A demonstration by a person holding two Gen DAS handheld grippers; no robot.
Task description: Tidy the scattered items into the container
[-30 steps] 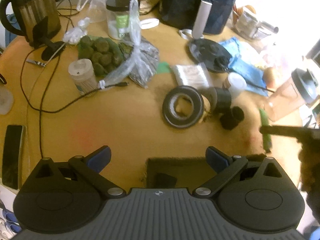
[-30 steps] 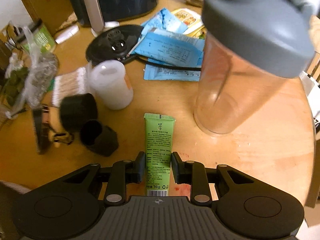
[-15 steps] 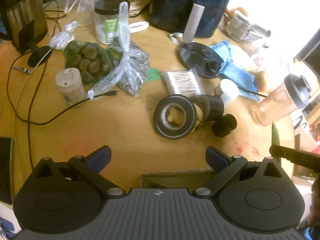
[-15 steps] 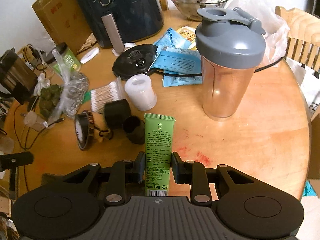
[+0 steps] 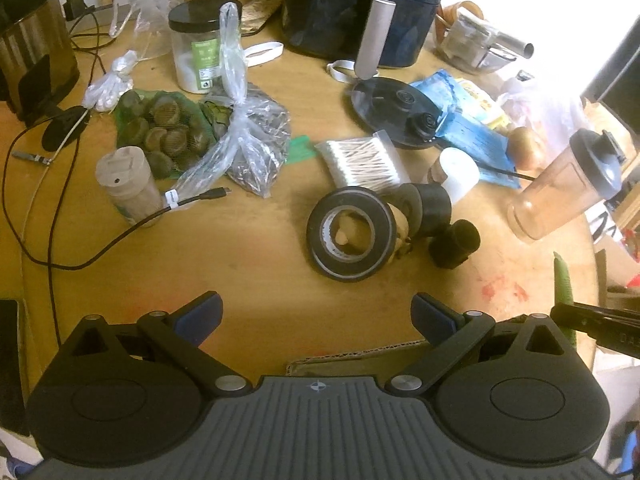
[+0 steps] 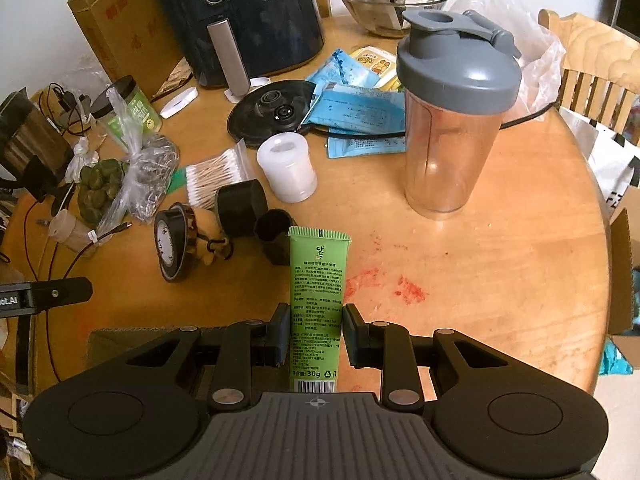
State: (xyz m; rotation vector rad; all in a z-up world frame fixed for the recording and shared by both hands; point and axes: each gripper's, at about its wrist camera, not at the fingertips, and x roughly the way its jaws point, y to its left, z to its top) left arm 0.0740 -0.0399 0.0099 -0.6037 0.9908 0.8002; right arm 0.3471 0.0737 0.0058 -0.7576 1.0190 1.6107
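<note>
My right gripper is shut on a green tube and holds it above the round wooden table; the tube shows edge-on at the far right of the left wrist view. My left gripper is open and empty above the table's near edge. The cardboard box lies just below it, its rim also in the right wrist view. A black tape roll, two black caps, a white cap and a cotton swab pack lie scattered mid-table.
A clear shaker bottle stands at the right. An air fryer, black lid, blue packets, bagged items, a jar, kettle and cables crowd the back and left.
Both grippers have risen and pulled back from the table. The right one lifted the green tube off the tabletop. The box has slid lower in the left wrist view.
</note>
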